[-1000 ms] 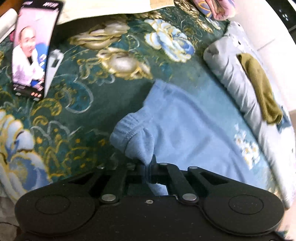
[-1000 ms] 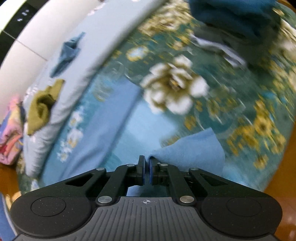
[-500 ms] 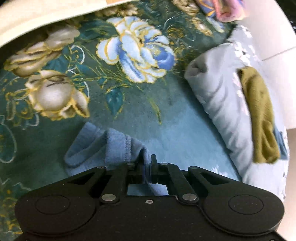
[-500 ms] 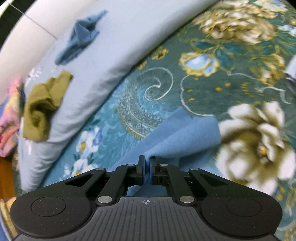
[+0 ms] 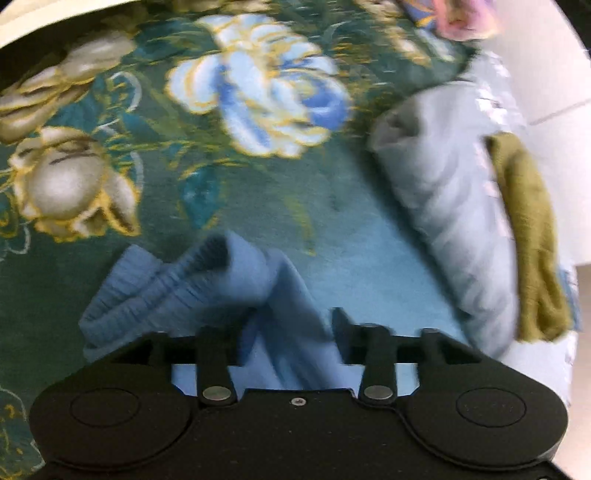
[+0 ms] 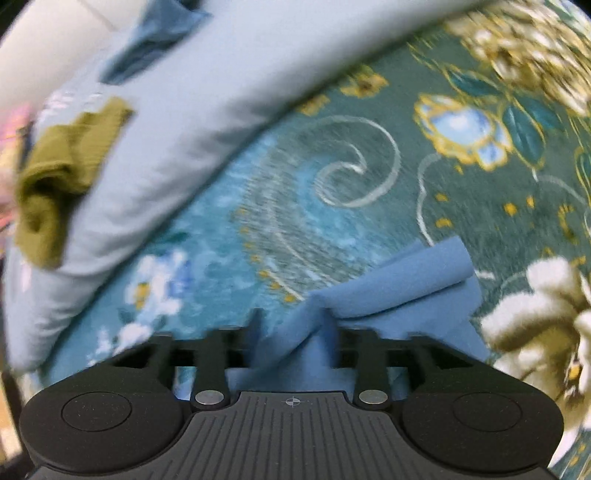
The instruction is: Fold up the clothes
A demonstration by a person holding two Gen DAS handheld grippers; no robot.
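A broad green floral bedspread fills both views, big cream and blue blossoms printed across it, the teal swirl pattern showing in the right wrist view. Along its edge lies a long pale blue-grey rolled quilt, seen again stretching diagonally in the right wrist view. On top of that quilt sits an olive green garment, bunched up, also visible on the right camera, and a darker blue crumpled cloth rests farther along the quilt. A pink patterned fabric peeks in at the top edge, blurred.

Now the main piece: the light blue garment lies on the bedspread, its ribbed cuff end bunched into folds right at the left claw. That claw stands released, fingers spread apart, with the blue fabric lying loose between them. Over on the other side, the garment's smoother corner is doubled over on itself, a fold curling up, just in front of the right claw. The right claw is released too, its fingers apart with a ridge of blue cloth sitting in the gap. Both views are motion-blurred.
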